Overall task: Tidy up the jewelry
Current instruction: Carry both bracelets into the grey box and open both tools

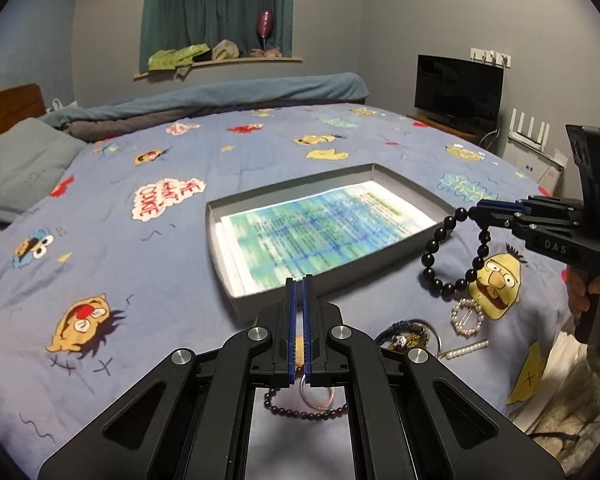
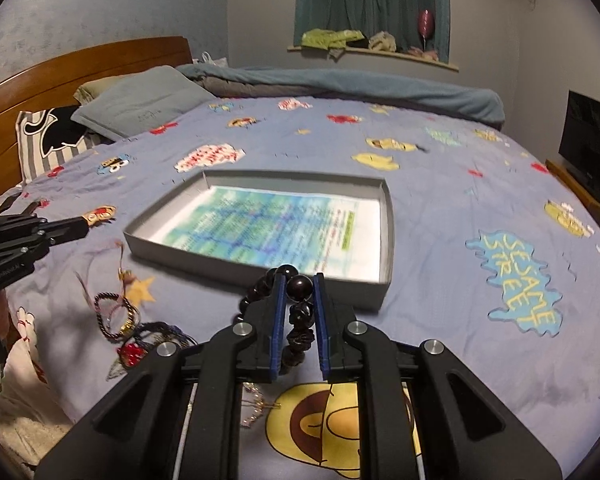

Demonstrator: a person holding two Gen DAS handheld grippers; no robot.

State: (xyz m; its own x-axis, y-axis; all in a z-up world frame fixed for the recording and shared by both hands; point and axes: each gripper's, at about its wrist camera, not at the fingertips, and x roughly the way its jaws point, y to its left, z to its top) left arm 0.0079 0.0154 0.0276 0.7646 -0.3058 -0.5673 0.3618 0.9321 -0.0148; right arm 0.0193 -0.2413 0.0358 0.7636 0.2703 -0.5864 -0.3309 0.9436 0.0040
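Right tongs (image 2: pixel 300 276) clamped on black bead bracelet (image 1: pixel 444 272); left tongs (image 1: pixel 299 280) closed, grey tray (image 1: pixel 236 300) just ahead.

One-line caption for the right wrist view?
Right gripper lifts a dark bead bracelet above the bedspread, facing a paper-lined box.

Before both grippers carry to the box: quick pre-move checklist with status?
1. Right gripper shut on the black bead bracelet: ok, a bead sits between the pads and the loop hangs free.
2. Bracelet clear of the bedspread: ok, it hangs above it.
3. Left gripper holding something: cannot tell; jaws nearly touching, something thin and pink shows between them low down, ring or not unclear.
4. Box open: ok, only a printed sheet inside.
5. Path to the box free: ok.
6. Leftover jewelry pile snagged on the bracelet: cannot tell.
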